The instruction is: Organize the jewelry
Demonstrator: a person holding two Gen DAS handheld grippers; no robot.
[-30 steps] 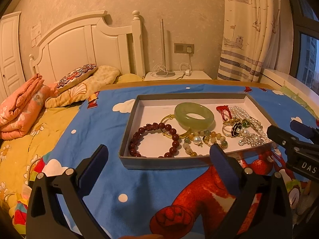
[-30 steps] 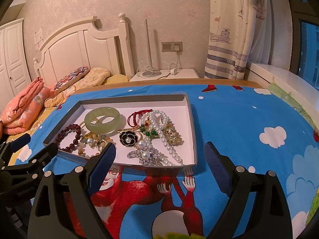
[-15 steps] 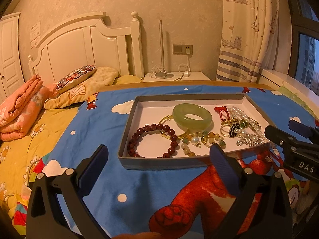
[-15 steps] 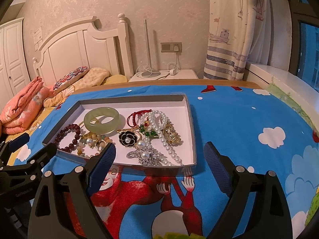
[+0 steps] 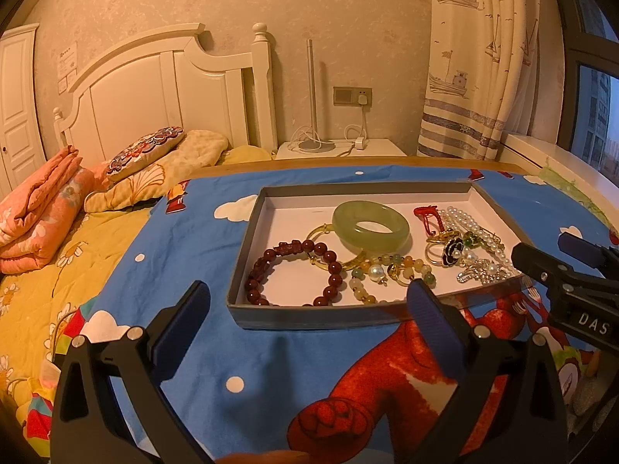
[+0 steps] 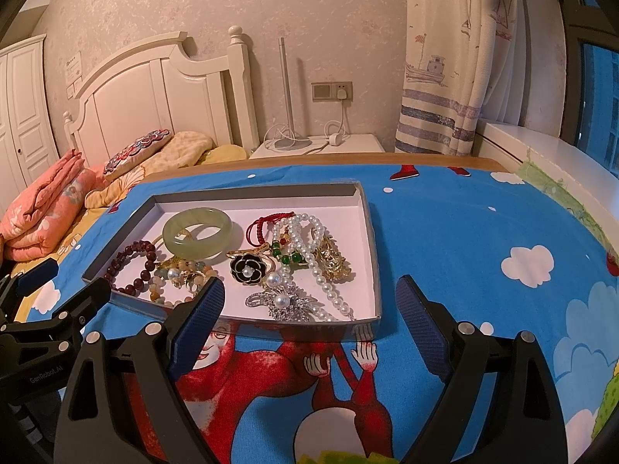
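blue bedspread (image 6: 445, 232) holds tray (image 6: 359, 197), long axis running left-right.

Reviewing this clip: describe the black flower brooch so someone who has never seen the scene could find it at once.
On the blue cartoon bedspread lies a shallow grey tray of jewelry. Near its middle, just right of the pale green bangle and left of the pearl strand, sits the black flower brooch. It is the only black piece: layered gold-edged petals around one pearl.

Jade bangle (image 6: 197, 231), beads, pearls (image 6: 309, 247) heaped, seemingly tangled, in tray (image 6: 371, 247).
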